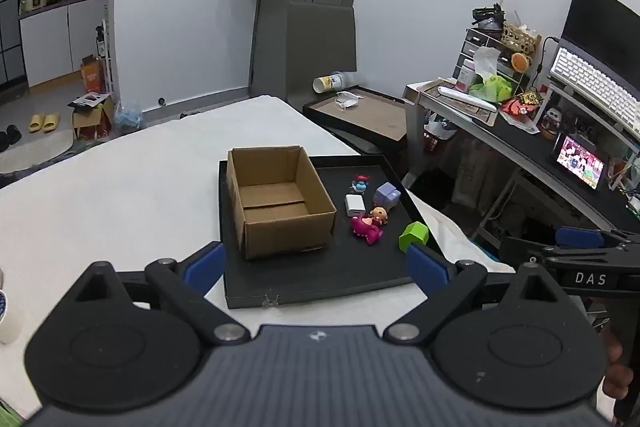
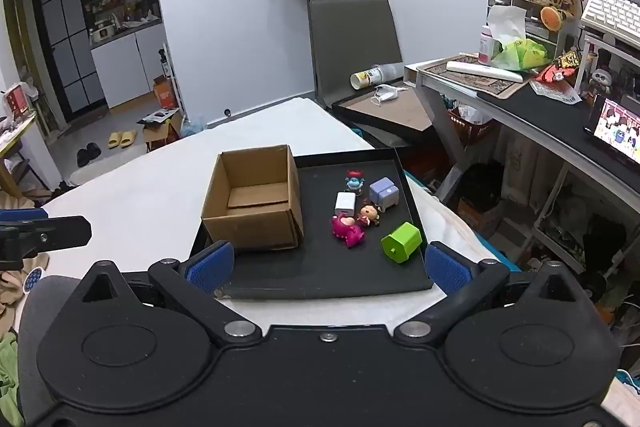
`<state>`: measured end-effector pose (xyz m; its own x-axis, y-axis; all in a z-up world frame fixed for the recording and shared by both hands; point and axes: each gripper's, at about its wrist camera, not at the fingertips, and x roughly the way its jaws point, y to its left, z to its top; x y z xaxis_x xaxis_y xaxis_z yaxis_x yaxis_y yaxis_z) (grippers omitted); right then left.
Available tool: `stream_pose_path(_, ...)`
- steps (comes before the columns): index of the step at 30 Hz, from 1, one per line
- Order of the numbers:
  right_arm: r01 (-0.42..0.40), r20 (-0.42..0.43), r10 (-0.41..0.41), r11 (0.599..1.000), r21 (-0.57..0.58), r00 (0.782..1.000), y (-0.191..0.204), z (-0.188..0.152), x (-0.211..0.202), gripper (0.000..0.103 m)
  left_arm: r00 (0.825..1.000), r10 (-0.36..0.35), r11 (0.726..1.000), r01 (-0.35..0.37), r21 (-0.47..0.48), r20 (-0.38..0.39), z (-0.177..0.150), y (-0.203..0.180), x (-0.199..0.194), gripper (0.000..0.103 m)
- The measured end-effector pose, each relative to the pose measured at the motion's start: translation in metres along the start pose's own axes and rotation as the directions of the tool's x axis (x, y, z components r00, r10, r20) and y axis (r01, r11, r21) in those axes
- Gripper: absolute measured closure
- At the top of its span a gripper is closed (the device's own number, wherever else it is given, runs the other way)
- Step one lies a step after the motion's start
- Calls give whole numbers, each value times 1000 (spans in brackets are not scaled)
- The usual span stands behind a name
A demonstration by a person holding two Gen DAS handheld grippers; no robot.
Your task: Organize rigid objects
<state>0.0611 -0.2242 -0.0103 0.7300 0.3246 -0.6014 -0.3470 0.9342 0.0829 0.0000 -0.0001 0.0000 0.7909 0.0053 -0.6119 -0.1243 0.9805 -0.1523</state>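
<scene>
Both the left gripper [image 1: 316, 263] and right gripper [image 2: 326, 267] are being held wide apart, empty, short of the black tray [image 2: 320, 279]. No toy is yet being grasped: the green block [image 2: 401, 242] and pink figure [image 2: 347, 231] are lying beside the empty cardboard box [image 2: 252, 223], so a reach toward one is likely being called for.

Tray [image 2: 320, 283] sits on the table [image 2: 140, 195], toward its right edge. Open box [image 2: 252, 203] stands on tray's left half. Right of box, loose on tray floor: blue figure [image 2: 354, 182] farthest, cube [image 2: 384, 191] to its right, charger [image 2: 345, 203] just nearer. Doll [image 2: 369, 215] and dinosaur [image 2: 347, 230] touch, nearer still. Block [image 2: 401, 242] lies nearest, by tray's right rim.
</scene>
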Motion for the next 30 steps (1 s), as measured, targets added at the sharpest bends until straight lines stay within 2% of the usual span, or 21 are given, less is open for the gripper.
stream_pose_path(6, 3, 3, -3, 1000, 6, 1000, -8, -7, 1, 0, 999, 33, 999, -33, 37, 5, 0, -9, -1, 7)
stream_pose_path(8, 14, -5, -14, 1000, 8, 1000, -5, -6, 1, 0, 1000, 11, 1000, -11, 17, -7, 5, -1, -3, 7)
stream_pose_path(17, 13, -30, -12, 1000, 23, 999, -10, -8, 1, 0, 1000, 11, 1000, -10, 23, -11, -2, -3, -1, 7)
stream_pose_path(25, 47, -27, -46, 999, 16, 999, -11, -8, -2, 0, 1000, 7, 1000, -7, 2, -7, -3, 1, -4, 7)
stream_pose_path(30, 28, -32, -27, 999, 32, 999, -13, -6, -4, 0, 1000, 6, 1000, -6, -2, -1, -3, -1, -6, 7)
